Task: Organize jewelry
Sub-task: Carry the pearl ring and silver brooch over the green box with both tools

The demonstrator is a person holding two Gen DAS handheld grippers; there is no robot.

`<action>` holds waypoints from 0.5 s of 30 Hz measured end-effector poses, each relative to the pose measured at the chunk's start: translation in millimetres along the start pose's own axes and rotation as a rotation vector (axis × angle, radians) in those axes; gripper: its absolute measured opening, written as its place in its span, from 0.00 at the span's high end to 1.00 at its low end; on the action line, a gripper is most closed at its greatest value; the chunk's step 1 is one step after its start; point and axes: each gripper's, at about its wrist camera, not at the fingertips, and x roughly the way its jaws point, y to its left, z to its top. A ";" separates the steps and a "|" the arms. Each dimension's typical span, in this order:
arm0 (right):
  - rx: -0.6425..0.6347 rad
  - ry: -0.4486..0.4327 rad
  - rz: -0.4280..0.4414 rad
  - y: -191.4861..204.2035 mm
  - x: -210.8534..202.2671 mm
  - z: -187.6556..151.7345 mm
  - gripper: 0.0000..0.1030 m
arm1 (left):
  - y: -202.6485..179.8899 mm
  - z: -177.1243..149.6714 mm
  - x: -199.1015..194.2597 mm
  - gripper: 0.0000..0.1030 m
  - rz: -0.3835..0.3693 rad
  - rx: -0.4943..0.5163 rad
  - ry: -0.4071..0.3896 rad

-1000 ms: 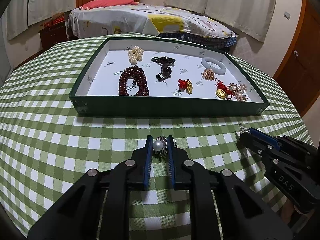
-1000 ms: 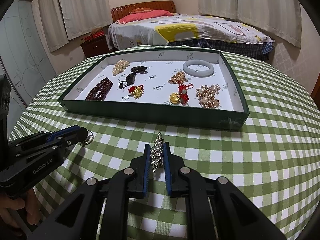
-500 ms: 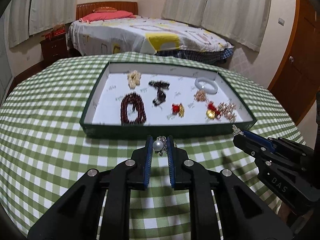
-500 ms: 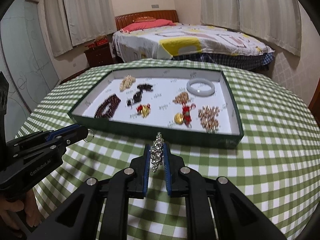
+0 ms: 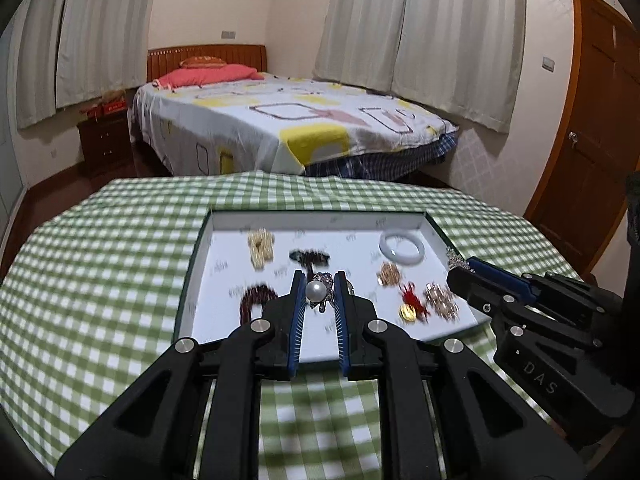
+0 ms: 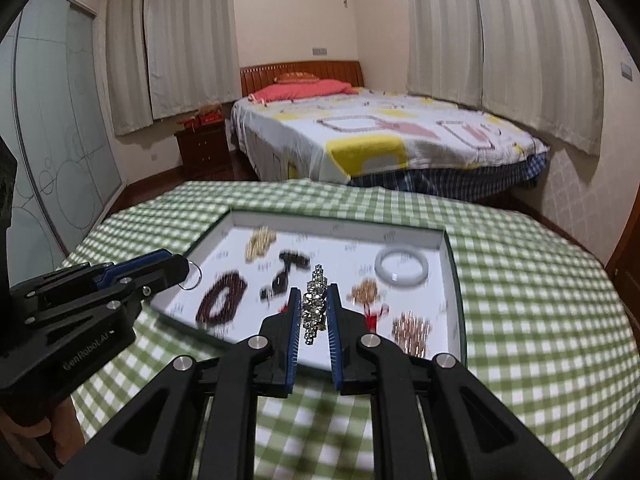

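Two grippers hang above a round bench (image 5: 100,280) covered in a green-and-white checked cloth, each with a piece of jewelry in its jaws. The left gripper (image 5: 319,294) is closed tight on a pearl brooch (image 5: 316,291), the white pearl sitting between the blue pads with dark metalwork behind it; seen from the right wrist, a thin metal ring (image 6: 191,276) pokes out past the tips of the left gripper (image 6: 176,270). The right gripper (image 6: 314,308) is clamped on a rhinestone piece (image 6: 314,304), a narrow sparkling strip standing upright between the pads, its top rising above the fingertips.

The landmark is the shallow green tray (image 5: 196,240) with a white lining, lying on the bench beyond both grippers. Inside the tray, at its far left, lies a cluster of pale beads (image 5: 261,249); near its left front is a dark red bead bracelet (image 6: 220,298). Toward the middle of the tray is a dark brown knotted ornament (image 6: 289,266). At the tray's far right rests a white bangle (image 5: 401,247), with a small gold cluster (image 5: 389,274) just in front of it. At the tray's right front sit a red-and-gold charm (image 5: 410,306) and, beside it, a gold floral brooch (image 5: 440,300). The tray's contents are motion-blurred in both views.

Beyond the bench stands a bed (image 6: 380,136) with a patterned cover.
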 end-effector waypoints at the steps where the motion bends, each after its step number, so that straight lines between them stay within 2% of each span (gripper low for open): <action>1: -0.001 -0.009 0.001 -0.1 2.9 4.3 0.87 | 0.4 2.7 2.6 0.86 0.003 -0.001 -0.004; 10: -0.011 -0.056 -0.003 -2.5 42.4 30.0 0.87 | 11.8 23.0 47.1 0.86 0.033 -0.012 -0.003; 15: -0.013 -0.045 -0.013 -4.3 71.2 32.7 0.87 | 21.3 24.6 82.3 0.86 0.052 -0.017 0.033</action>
